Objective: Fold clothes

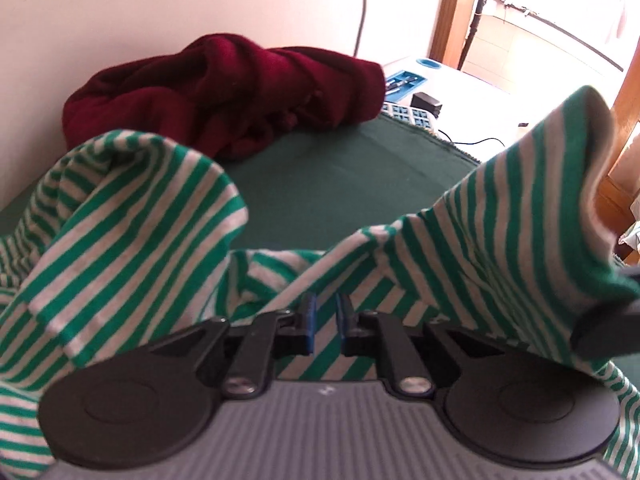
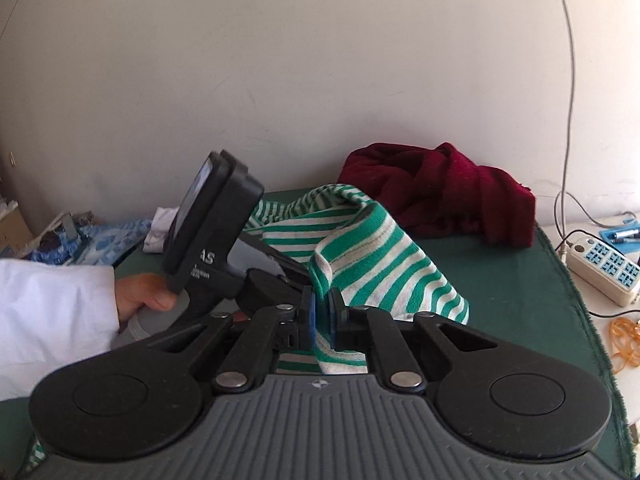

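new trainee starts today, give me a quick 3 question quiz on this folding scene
1. True or false: the dark red garment lies bunched on the green cloth, apart from both grippers.
2. What is the right gripper clamped on?
A. the power strip
B. the striped garment
C. the rubber bands
3. Fill in: beside the white power strip, off the cloth's edge, lie some orange ____.

Key
1. True.
2. B: the striped garment runs between its blue pads; the left gripper pinches the same garment.
3. Rubber bands.
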`<state>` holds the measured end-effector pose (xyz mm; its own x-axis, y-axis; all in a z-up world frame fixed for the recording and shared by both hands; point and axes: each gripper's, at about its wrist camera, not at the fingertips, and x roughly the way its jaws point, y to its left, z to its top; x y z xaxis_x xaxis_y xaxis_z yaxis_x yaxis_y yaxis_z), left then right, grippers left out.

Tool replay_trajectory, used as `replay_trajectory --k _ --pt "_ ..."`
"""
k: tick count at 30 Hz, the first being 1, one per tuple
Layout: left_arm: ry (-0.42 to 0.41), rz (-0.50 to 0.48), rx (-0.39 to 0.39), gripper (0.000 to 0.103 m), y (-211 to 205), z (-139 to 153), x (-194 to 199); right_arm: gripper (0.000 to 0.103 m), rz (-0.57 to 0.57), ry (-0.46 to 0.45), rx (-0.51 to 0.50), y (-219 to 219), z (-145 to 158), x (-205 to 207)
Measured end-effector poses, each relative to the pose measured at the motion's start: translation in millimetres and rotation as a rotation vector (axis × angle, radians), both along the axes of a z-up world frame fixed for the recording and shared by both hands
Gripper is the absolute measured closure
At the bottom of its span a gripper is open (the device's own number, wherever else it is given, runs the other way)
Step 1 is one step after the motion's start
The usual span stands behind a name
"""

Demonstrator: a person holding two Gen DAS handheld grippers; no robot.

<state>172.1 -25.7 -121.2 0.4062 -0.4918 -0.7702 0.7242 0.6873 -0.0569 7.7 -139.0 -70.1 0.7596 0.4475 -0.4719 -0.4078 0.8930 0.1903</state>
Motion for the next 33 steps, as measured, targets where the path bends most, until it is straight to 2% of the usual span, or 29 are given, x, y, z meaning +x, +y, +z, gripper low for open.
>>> replay_trajectory --k 2,4,6,8,11,13,15,16,17,18,20,23,26,28,30,31,33 --pt "0.000 0.014 0.011 0.092 20.6 0.0 -3.7 0.097 0.016 -0.007 -0.039 22.0 -8.9 -5.5" --pt "-0.005 0.027 0.030 0.081 42.7 -1.5 -9.8 0.097 0.033 0.010 -0.045 36.8 -18.6 -8.0" --pt "-0.010 0.041 0.049 0.081 66.2 -4.6 -17.5 0.097 0.042 0.037 -0.046 48.9 -27.1 -8.1" --pt "0.020 0.063 0.037 0.081 86.0 -8.4 -21.9 0.097 0.052 0.057 -0.045 58.2 -34.5 -7.7" --pt "0.066 0.084 -0.030 0.076 102.8 -9.1 -28.8 0.096 0.066 0.101 -0.062 72.2 -48.3 -1.4" --pt "0.052 0.087 -0.029 0.073 104.3 -7.1 -36.3 0.095 0.091 0.124 -0.102 83.3 -57.2 -0.7" --pt "0.043 0.084 -0.031 0.068 105.9 -6.3 -40.3 0.086 0.135 0.171 -0.132 94.1 -60.0 -6.8" --pt "0.043 0.084 -0.038 0.062 108.9 -5.9 -41.9 0.078 0.168 0.178 -0.122 95.0 -56.6 -13.7" --pt "0.045 0.085 -0.045 0.060 111.9 -5.7 -43.4 0.065 0.208 0.170 -0.103 92.0 -50.4 -23.6" --pt "0.052 0.086 -0.052 0.057 114.5 -5.7 -43.5 0.059 0.251 0.162 -0.088 88.2 -43.5 -36.1" --pt "0.066 0.087 -0.065 0.057 119.7 -5.6 -43.8 0.058 0.295 0.126 -0.038 72.0 -29.9 -57.7" --pt "0.071 0.073 -0.098 0.055 120.1 0.3 -46.8 0.058 0.155 0.085 0.010 39.3 -20.1 -68.3" --pt "0.065 0.045 -0.120 0.044 115.9 6.9 -51.7 0.055 0.026 0.097 -0.057 22.7 -29.3 -45.3" --pt "0.058 0.032 -0.117 0.042 112.5 9.7 -54.8 0.056 0.021 0.118 -0.124 24.2 -44.6 -22.5" --pt "0.050 0.035 -0.105 0.042 112.9 11.7 -57.5 0.062 0.044 0.175 -0.156 28.4 -60.6 -3.1" --pt "0.046 0.035 -0.102 0.042 115.6 13.5 -60.1 0.070 0.049 0.185 -0.138 27.8 -64.6 0.2" --pt "0.038 0.034 -0.094 0.042 120.9 17.3 -65.5 0.094 0.060 0.200 -0.103 26.2 -70.5 5.4"
